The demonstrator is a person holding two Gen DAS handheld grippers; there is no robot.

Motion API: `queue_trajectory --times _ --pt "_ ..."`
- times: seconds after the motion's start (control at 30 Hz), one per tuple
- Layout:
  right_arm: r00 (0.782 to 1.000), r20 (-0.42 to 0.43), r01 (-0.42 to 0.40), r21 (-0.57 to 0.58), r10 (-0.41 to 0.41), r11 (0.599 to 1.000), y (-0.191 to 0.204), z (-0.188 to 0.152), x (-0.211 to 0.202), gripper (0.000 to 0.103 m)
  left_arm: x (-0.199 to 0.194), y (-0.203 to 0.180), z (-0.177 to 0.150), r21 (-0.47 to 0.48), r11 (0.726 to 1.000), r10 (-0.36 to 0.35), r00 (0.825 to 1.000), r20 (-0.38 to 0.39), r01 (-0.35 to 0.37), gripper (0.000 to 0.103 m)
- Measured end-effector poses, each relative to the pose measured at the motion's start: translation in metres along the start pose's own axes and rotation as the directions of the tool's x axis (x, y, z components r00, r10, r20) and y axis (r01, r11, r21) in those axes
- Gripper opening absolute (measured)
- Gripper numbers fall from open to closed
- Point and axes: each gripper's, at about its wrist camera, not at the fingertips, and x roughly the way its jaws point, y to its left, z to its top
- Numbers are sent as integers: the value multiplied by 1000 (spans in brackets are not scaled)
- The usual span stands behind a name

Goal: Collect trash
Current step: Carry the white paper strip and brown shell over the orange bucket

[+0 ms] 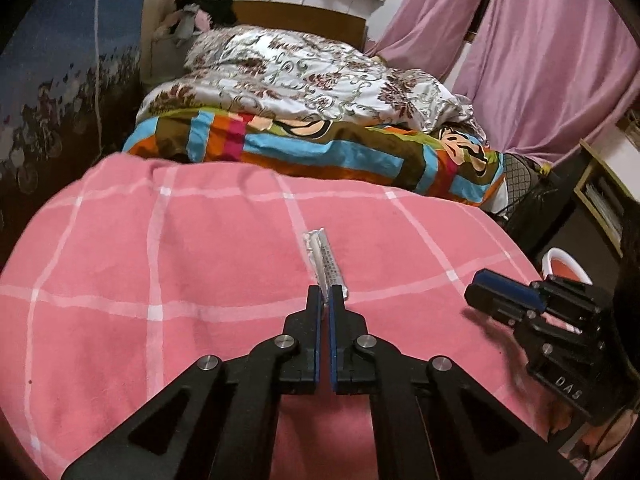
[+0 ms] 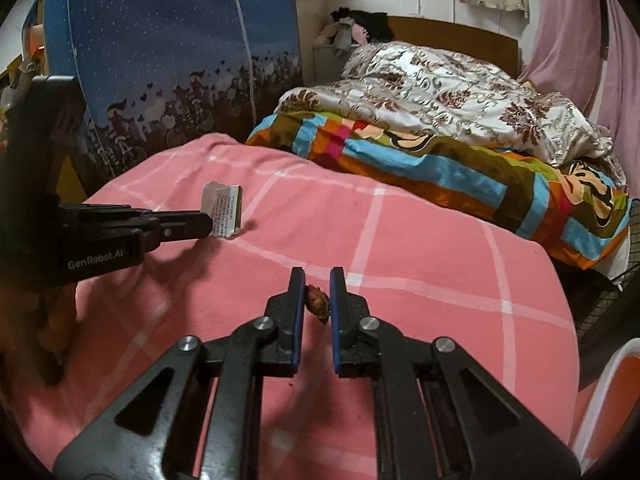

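Both hand-held grippers clamped: left (image 1: pixel 326 294) on wrapper (image 1: pixel 323 258), right (image 2: pixel 317 280) on scrap (image 2: pixel 317 303).

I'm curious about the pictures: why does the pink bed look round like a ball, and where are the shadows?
Left wrist view: the fisheye lens bulges the pink blanket and darkens the corners. Right wrist view: same bulge, and the left gripper casts a soft shadow on the blanket below it; the wrapper stays sharp.

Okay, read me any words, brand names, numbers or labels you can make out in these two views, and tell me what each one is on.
"GenRobot.AI": white lettering on the body of the left gripper, seen in the right wrist view.
"DAS": on the body of the right gripper, seen in the left wrist view.
Fine print on the silver wrapper: too small to read.
No other text is legible.
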Motion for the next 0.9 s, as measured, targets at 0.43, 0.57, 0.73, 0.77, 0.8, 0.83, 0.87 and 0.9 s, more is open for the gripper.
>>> queue_trajectory --times 0.43,0.57,0.73,0.77,0.8,0.83,0.87,0.9 --pt "994 73 72 53 -76 996 -45 -19 -44 2 -22 -43 -8 89 995 -54 995 88 46 1" --pt "995 76 57 96 -64 994 -70 -26 -53 2 -28 -63 -8 107 992 -85 988 127 71 1" --pt "995 70 58 131 -68 990 -99 -36 -64 3 -27 -93 -8 137 984 -131 985 116 115 1" --pt "995 68 58 149 -68 987 -107 -39 -66 2 -26 -98 -8 144 982 -137 984 110 120 1" --pt "995 69 53 167 -65 985 -113 -41 -68 3 -25 -104 -9 152 981 -141 985 104 124 1" --pt "995 73 48 186 -63 981 -119 -43 -70 2 -23 -108 -10 156 979 -147 984 97 130 1" --pt "995 76 52 200 -68 978 -125 -45 -72 3 -20 -114 -11 155 978 -156 984 86 141 1" --pt "994 78 59 206 -77 977 -129 -47 -75 3 -19 -118 -12 154 977 -164 983 77 151 1"
